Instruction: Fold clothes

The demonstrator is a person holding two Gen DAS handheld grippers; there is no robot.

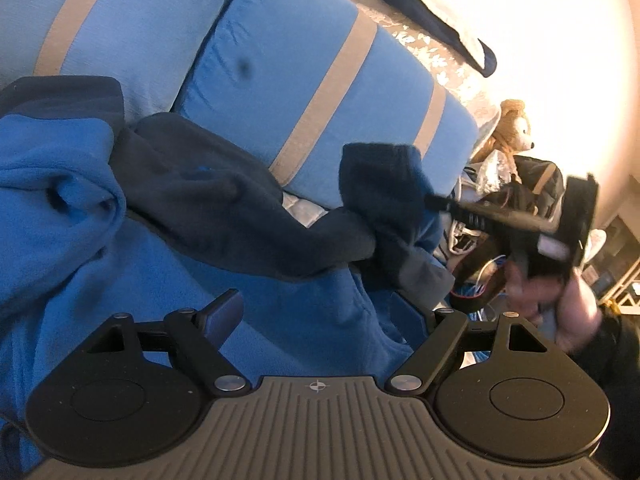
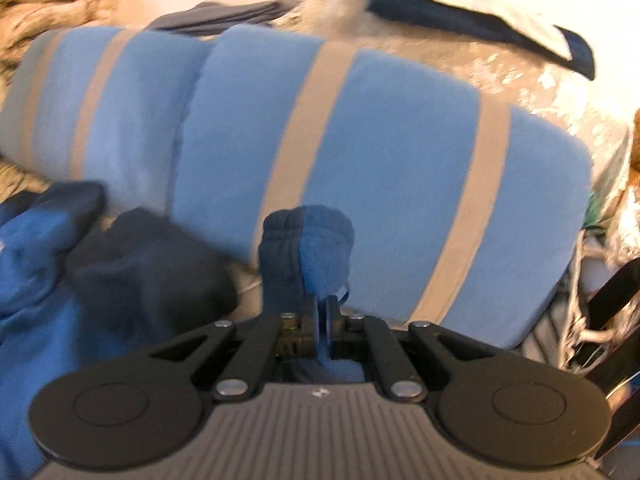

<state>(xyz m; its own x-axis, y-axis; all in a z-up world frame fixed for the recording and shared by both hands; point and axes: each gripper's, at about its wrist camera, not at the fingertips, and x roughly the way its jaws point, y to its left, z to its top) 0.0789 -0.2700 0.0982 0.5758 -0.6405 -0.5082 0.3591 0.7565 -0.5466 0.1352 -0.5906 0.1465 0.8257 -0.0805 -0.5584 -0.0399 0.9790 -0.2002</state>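
Nearest, the left claw hangs spread over the blue fleece, gripping nothing, probably waiting to pin the body. The fleece lies rumpled on the bed, its dark sleeve stretched towards the right. There the right claw, pressed together, pinches the cuff and lifts it, likely to draw the sleeve straight for a fold. Behind lie two blue pillows with grey stripes, then a patterned bedspread and a dark garment. A teddy bear sits beyond; the clutter beside it is too blurred to name.
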